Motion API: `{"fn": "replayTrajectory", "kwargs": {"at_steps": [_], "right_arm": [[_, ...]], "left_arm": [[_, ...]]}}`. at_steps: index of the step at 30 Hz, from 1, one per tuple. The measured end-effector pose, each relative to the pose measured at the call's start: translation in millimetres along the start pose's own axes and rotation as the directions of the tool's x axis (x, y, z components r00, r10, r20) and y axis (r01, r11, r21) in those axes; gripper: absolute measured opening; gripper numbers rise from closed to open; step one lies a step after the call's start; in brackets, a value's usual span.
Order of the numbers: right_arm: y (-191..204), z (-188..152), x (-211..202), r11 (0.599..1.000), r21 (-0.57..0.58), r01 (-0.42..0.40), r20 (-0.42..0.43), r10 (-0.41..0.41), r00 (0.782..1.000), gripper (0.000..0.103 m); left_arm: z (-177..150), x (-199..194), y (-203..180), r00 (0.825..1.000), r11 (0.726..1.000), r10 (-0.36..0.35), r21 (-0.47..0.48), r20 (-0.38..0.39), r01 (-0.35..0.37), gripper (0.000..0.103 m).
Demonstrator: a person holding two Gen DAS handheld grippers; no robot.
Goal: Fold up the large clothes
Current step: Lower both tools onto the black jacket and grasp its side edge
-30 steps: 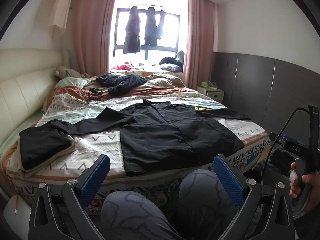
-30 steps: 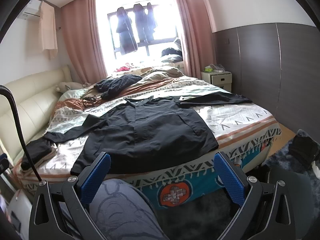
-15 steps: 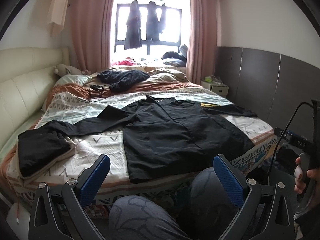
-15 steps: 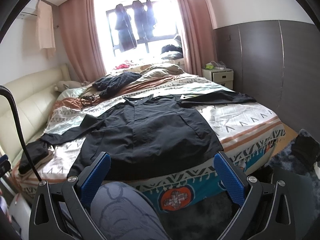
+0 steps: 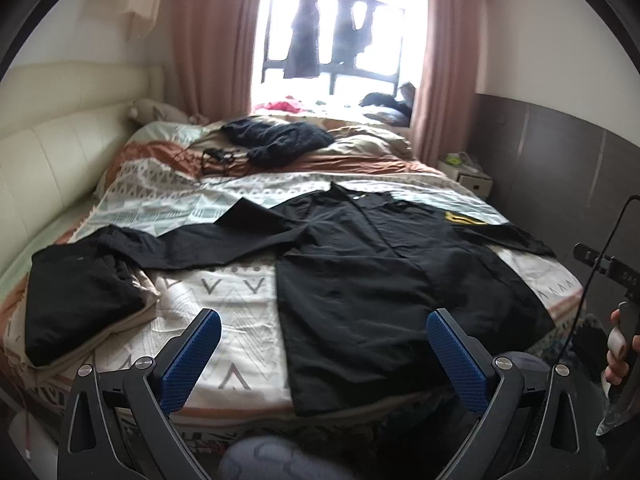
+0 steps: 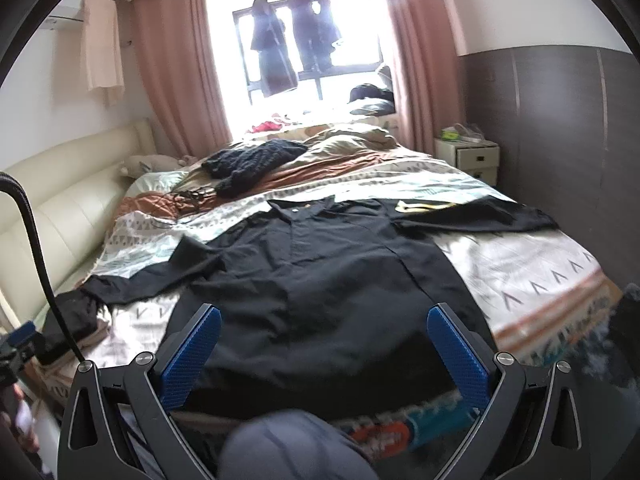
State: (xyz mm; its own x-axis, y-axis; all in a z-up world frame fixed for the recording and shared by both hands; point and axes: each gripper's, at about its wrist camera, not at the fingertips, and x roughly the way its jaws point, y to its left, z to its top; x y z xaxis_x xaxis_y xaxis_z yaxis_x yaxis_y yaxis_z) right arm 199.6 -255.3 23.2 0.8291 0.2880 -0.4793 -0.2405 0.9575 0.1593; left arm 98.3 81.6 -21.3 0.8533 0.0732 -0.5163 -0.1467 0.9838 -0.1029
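A large black long-sleeved shirt (image 5: 384, 272) (image 6: 320, 292) lies spread flat on the patterned bed cover, collar toward the window, both sleeves stretched out sideways. My left gripper (image 5: 324, 344) hovers open over the shirt's near left hem corner, nothing between its blue pads. My right gripper (image 6: 324, 344) stands open above the shirt's lower hem, also empty. The right-hand gripper's handle, held by a hand (image 5: 618, 354), shows at the right edge of the left wrist view.
A folded black garment (image 5: 76, 300) rests at the bed's near left corner. A dark knitted pile (image 5: 276, 140) and cables lie farther up the bed. A cream headboard (image 5: 60, 160) runs along the left; a white nightstand (image 6: 472, 156) stands at the right. Knees (image 6: 296, 444) show below.
Both grippers have moved forward and closer to the bed, so the shirt's hem now sits right under them. The jaws have stayed open.
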Motion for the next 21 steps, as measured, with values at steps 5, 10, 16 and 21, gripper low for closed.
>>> {"fn": "replayTrajectory", "kwargs": {"at_steps": [5,10,16,21], "right_arm": [[20,25,42,0.999,-0.026,-0.034,-0.017,0.034,0.999,0.103],[43,50,94,0.995,-0.034,-0.09,-0.041,0.089,0.995,0.103],[69,72,154,0.989,-0.047,-0.143,-0.066,0.14,0.988,0.103],[83,88,203,0.984,-0.031,-0.178,-0.096,0.174,0.98,0.103]], "left_arm": [[14,26,31,0.997,0.997,0.064,-0.038,-0.032,-0.065,0.103],[36,50,70,0.99,0.986,0.138,-0.09,-0.04,-0.141,0.097],[63,68,133,0.968,0.949,0.246,-0.189,-0.057,-0.252,0.096],[79,81,180,0.945,0.91,0.318,-0.254,-0.075,-0.326,0.096]]}}
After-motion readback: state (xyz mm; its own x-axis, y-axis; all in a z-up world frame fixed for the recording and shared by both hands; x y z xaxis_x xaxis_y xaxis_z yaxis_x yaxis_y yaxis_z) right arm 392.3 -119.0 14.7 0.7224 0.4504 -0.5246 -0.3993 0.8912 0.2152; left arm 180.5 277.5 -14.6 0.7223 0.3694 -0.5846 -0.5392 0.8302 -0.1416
